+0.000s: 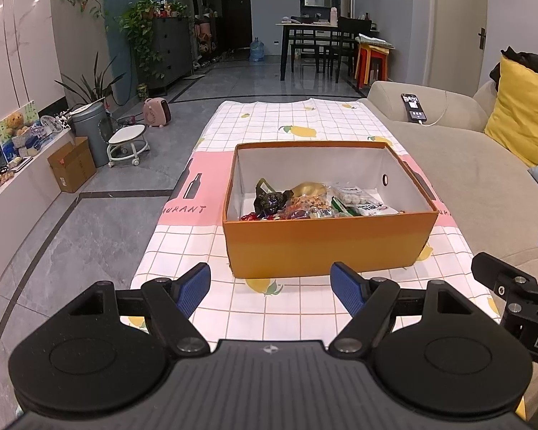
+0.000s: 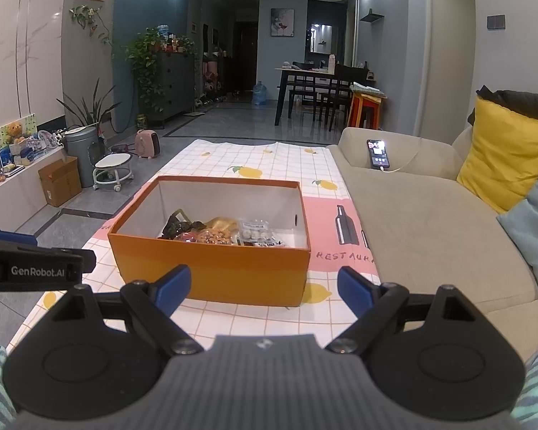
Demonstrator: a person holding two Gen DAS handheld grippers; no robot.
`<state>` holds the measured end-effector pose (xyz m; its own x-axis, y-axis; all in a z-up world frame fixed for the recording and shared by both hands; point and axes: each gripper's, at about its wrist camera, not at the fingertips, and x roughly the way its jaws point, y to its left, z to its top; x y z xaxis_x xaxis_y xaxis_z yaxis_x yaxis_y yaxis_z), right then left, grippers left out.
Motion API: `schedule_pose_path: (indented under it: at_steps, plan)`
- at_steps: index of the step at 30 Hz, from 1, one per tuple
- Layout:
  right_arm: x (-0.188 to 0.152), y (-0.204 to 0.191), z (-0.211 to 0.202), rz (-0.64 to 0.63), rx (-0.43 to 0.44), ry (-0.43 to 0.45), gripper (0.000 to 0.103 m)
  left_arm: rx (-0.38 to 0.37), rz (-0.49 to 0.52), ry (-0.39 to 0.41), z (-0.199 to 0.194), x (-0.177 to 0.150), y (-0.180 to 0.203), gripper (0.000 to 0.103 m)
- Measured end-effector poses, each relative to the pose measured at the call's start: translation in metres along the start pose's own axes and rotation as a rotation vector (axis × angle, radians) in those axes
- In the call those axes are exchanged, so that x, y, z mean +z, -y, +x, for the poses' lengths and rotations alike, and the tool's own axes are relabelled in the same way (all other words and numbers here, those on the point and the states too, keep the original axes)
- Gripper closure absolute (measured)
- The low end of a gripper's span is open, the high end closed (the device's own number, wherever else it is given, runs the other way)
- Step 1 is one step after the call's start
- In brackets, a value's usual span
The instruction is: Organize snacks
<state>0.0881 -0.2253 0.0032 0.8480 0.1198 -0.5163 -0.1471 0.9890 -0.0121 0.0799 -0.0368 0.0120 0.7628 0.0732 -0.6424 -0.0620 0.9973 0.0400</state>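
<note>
Snacks (image 1: pixel 315 202) heaped at near wall inside orange box (image 1: pixel 326 243) on checked cloth (image 1: pixel 276 122). Left gripper (image 1: pixel 270 286) fingers spread apart, empty, just short of box front, snacks ahead and beyond. Right gripper (image 2: pixel 263 285) likewise spread, empty, box ahead slightly left. Sofa (image 2: pixel 430 222) at right.

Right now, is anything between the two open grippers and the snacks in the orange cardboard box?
Only the near wall of the orange cardboard box. The snack packets lie on its floor behind that wall, so the left gripper and right gripper would have to go over the rim. The top is open.
</note>
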Motion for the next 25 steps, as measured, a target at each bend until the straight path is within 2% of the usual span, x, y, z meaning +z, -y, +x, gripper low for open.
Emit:
schedule_pose_path:
  at_steps: [25]
  plan:
    - [0.0001,-0.0022,0.0031,-0.004,0.004,-0.008,0.017,-0.018,0.007,0.027,-0.0010,0.0027,0.0002,0.014]
